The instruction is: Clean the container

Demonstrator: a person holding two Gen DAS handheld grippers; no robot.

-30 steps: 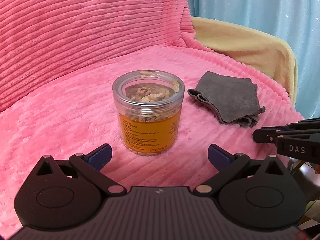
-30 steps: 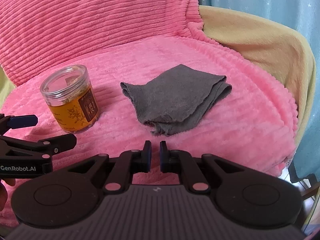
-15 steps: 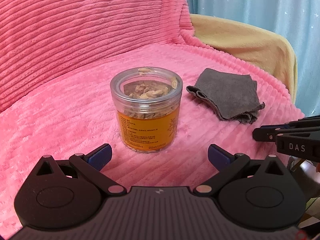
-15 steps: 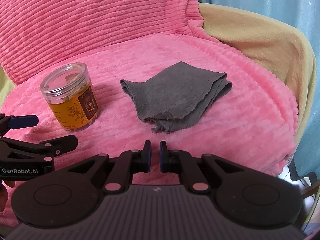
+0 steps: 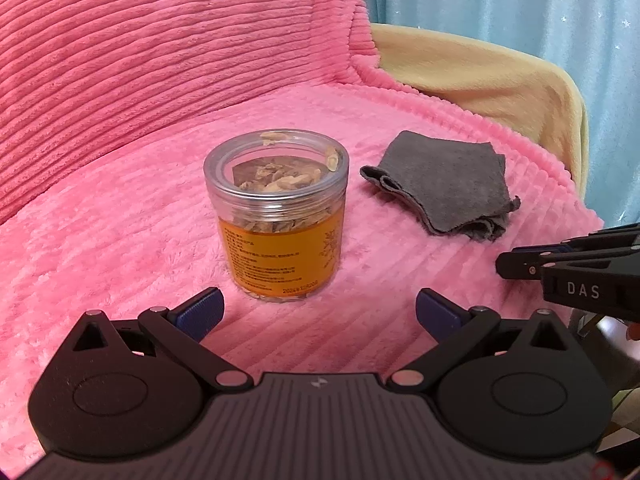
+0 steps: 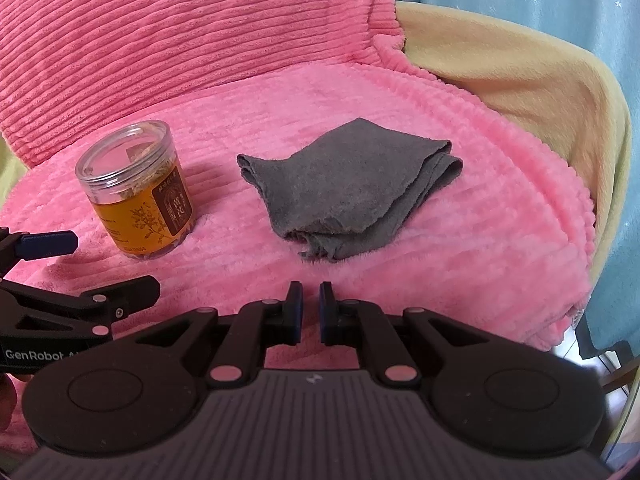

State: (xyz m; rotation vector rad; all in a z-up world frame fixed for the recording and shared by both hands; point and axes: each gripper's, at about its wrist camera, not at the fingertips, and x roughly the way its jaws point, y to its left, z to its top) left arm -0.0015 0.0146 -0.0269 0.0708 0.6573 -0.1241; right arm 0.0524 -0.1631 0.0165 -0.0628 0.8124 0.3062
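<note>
A clear plastic jar (image 5: 280,220) with an orange label and dried bits inside stands upright on the pink blanket (image 5: 120,240), lid on. My left gripper (image 5: 320,312) is open just in front of the jar, its blue pads wider apart than the jar and not touching it. A folded grey cloth (image 6: 352,188) lies to the right of the jar (image 6: 140,196). My right gripper (image 6: 310,312) hovers just short of the cloth's near edge, its pads almost together with nothing between them. From the right wrist, the left gripper (image 6: 108,268) shows at the left edge.
The pink ribbed blanket rises as a backrest (image 5: 160,60) behind the jar. A yellow cover (image 6: 540,92) drapes the right side of the seat, with blue curtain (image 5: 520,8) beyond. The blanket's edge drops off at the right (image 6: 580,280).
Both views have shifted slightly, so jar and cloth sit a little higher in frame. Neither gripper's opening has changed, and the jar and cloth have not moved.
</note>
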